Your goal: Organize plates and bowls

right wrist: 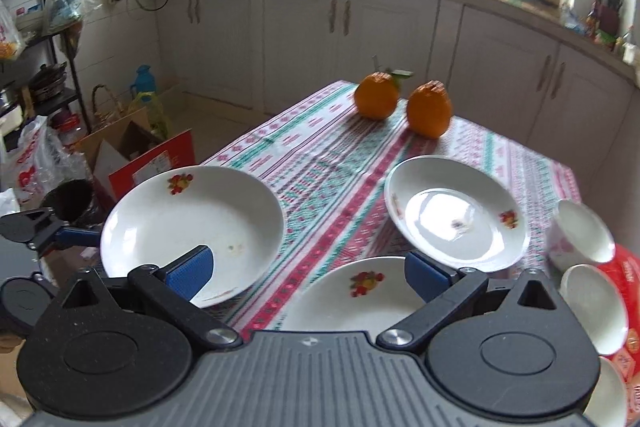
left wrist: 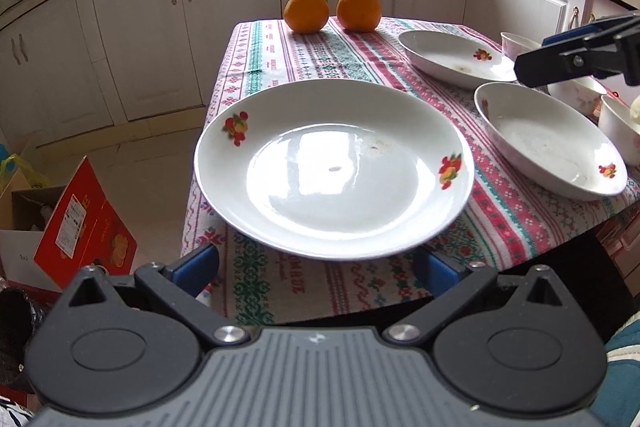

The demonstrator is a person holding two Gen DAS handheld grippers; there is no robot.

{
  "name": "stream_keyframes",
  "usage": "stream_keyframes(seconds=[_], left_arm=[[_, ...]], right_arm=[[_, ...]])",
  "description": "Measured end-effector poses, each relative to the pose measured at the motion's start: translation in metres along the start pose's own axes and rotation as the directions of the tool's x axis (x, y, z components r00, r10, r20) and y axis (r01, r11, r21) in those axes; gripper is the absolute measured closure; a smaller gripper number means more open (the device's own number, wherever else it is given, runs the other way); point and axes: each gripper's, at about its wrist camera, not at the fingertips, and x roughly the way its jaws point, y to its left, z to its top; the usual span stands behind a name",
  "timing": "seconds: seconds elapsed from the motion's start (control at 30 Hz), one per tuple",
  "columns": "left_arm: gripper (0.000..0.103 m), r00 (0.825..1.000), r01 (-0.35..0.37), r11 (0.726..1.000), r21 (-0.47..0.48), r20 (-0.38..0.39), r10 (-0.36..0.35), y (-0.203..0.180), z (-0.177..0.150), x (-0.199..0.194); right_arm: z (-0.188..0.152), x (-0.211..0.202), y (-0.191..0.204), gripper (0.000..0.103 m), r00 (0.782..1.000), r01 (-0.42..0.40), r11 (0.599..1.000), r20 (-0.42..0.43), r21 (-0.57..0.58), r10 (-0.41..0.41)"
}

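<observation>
Three white plates with fruit prints sit on the patterned tablecloth (left wrist: 320,59). Nearest the left gripper (left wrist: 316,265) is a large plate (left wrist: 334,167) at the table's near left corner, its rim overhanging the edge; the gripper's blue pads sit spread wide apart just below that rim, on either side, gripping nothing. A second plate (left wrist: 548,141) lies to the right near the front edge, and a third plate (left wrist: 456,59) sits behind it — both well apart from the large one. The right gripper (right wrist: 308,273) hovers over the second plate, its pads likewise spread and empty. Several small white bowls (right wrist: 584,231) cluster at the table's right edge, tilted or leaning; how they rest cannot be told. Two oranges (left wrist: 332,7) stand side by side at the far end — clear of all dishes.
</observation>
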Motion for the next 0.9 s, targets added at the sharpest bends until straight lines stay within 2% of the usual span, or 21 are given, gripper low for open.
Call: stream_keyframes(seconds=[0.17,0.37,0.5,0.9], left_arm=[[0.000,0.998,0.063,0.998,0.031,-0.008,-0.062,0.009,0.004,0.007],[0.000,0.993,0.121,0.990,0.075,-0.005,-0.121,0.015,0.005,0.010],[0.000,0.990,0.142,0.986,0.092,-0.013,-0.142,0.018,0.005,0.010],[0.000,0.983,0.175,0.977,0.124,0.028,-0.180,0.023,-0.001,0.008]], right_arm=[[0.013,0.028,-0.003,0.000,0.994,-0.091,0.996,-0.059,0.012,0.091],[0.031,0.058,-0.005,0.000,0.976,-0.189,0.982,-0.107,0.013,0.189],[0.040,0.076,-0.005,0.000,0.967,-0.214,0.977,-0.142,-0.002,0.211],[0.045,0.114,0.000,0.000,0.925,-0.300,0.954,-0.245,-0.001,0.291]])
